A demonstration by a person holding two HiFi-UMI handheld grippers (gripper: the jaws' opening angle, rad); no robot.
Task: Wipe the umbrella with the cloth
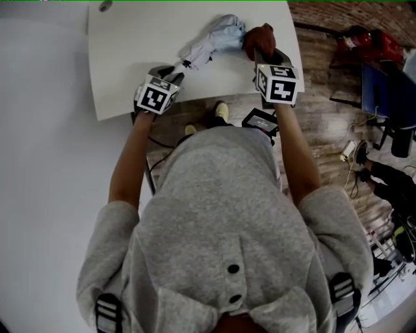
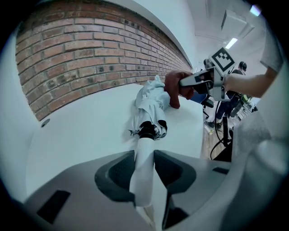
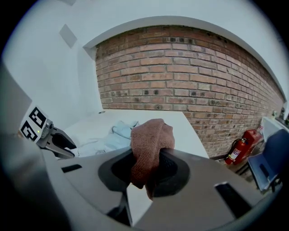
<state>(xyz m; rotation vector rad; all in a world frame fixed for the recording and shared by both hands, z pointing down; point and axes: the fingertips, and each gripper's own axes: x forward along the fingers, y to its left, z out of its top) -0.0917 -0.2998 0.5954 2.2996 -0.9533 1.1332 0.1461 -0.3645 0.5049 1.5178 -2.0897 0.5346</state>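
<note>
The left gripper [image 2: 144, 157] clenches the white handle [image 2: 143, 178] of the folded pale-blue fabric umbrella [image 2: 151, 106]. The right gripper [image 3: 146, 158] grasps a rust-brown terry cloth [image 3: 152, 137] against its canopy.

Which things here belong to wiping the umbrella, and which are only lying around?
For the job:
- umbrella, handle gripped by the left gripper
- brown cloth, gripped by the right gripper
- white table under them

Lying about:
- red fire extinguisher
- blue chair
- cables on the floor
- small round thing at the table's far edge
</note>
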